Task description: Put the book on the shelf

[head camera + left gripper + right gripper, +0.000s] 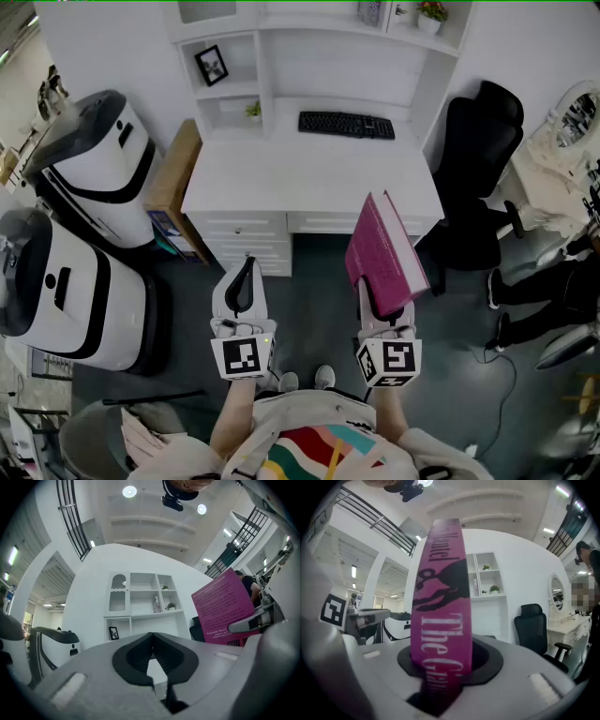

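Magenta book (pixel 384 253): in the air in front of the bench (pixel 309 178), not yet on any shelf; gripped at its near end, spine turned back toward the holder, far end raised toward the bench.
Right claw (pixel 379 317): roughly half spread, pressed against both covers of the book, with the spine filling the gap.
Left claw (pixel 246 272): closed up, holding nothing, hanging beside the right one over the dark floor (pixel 309 300).
Shelf (pixel 269 86): white unit standing along the back of the bench, with open bays; small picture frame (pixel 212 65) in a left bay and a broad open space above the keyboard (pixel 346 125).
Chair (pixel 478 169): black, just right of the bench, near the book's side of the path.
Step in hand: by the look of it, the carry toward the shelf, well short of the placing.
Done well: keep the squeeze firm and the book upright; move in close to the bench first rather than reaching at full stretch; choose a bay that looks taller than the book; lead with the free end, spine left facing outward; set the bottom edge down before easing the squeeze.
Spare claw: probably best used to steady the free end or a cover during the slide in.
Risks: grip far from the book's middle, hence a likely swing or droop; knocking the picture frame; clipping a shelf edge or the keyboard on the way in.
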Demonstrator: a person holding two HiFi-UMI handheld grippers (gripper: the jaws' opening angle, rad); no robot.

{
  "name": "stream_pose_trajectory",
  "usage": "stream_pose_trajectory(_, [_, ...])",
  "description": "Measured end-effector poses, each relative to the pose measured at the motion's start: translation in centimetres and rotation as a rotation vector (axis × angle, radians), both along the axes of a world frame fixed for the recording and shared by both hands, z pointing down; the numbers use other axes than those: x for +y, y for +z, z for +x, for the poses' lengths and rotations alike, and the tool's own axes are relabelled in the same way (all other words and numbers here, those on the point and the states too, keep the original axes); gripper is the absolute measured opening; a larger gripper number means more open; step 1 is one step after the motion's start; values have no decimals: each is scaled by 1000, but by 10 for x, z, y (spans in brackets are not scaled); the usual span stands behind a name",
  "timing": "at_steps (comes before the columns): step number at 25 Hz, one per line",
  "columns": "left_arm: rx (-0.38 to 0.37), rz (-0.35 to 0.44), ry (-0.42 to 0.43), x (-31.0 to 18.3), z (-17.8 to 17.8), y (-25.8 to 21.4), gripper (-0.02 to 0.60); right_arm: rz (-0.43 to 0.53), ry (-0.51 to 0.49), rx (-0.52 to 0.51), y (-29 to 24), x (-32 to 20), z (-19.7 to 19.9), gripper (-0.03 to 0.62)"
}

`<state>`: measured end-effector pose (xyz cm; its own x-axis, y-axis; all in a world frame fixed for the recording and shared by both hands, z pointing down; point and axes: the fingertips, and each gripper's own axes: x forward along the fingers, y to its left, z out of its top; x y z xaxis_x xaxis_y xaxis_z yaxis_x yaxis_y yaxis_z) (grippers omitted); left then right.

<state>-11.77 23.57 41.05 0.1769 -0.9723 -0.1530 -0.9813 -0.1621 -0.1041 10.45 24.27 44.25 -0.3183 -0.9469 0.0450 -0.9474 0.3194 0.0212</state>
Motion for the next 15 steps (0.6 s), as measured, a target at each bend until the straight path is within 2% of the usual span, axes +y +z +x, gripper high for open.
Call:
stream_pose_trajectory(7, [-2,28,22,-1,21,-7,3,-5,-15,-10,2,-1,8,138])
stream_pose_trajectory(15, [-9,-16,1,-4,39,7,3,-24,-21,-44,10,-2,33,140])
